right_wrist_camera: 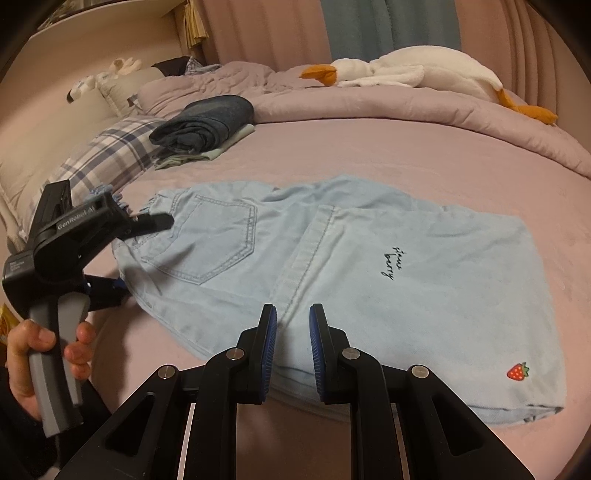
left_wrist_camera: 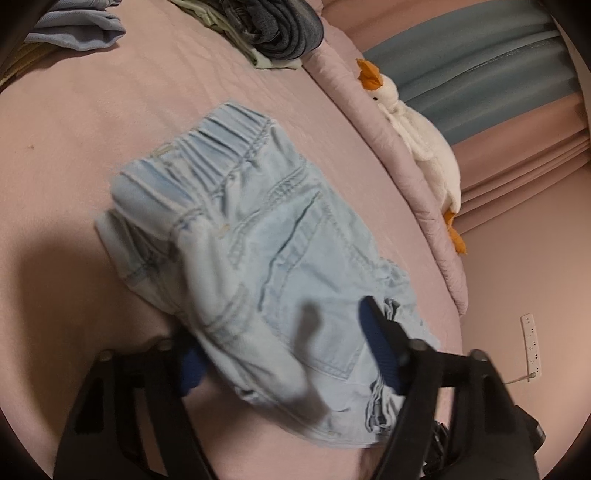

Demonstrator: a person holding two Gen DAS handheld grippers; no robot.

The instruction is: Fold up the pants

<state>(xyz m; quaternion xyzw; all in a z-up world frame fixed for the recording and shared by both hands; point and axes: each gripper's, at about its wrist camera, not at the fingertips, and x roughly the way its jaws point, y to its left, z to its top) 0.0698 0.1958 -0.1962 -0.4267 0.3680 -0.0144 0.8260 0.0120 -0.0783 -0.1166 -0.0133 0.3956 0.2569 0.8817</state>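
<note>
Light blue denim pants (right_wrist_camera: 369,266) lie on the pink bed, folded, with a back pocket, black script and a strawberry patch showing. In the left wrist view the pants (left_wrist_camera: 258,240) hang blurred between my fingers, elastic waistband away from me. My left gripper (left_wrist_camera: 280,350) is open wide around the pants' near end; it also shows in the right wrist view (right_wrist_camera: 122,251), one finger above and one below the waistband edge. My right gripper (right_wrist_camera: 291,332) is open a little, empty, just above the pants' near edge.
A stack of folded dark jeans and pale clothes (right_wrist_camera: 203,129) sits at the back. A plaid pillow (right_wrist_camera: 107,158) lies left. A white plush goose (right_wrist_camera: 413,70) rests on the rolled quilt (right_wrist_camera: 406,107). Blue clothes (left_wrist_camera: 74,33) lie far left.
</note>
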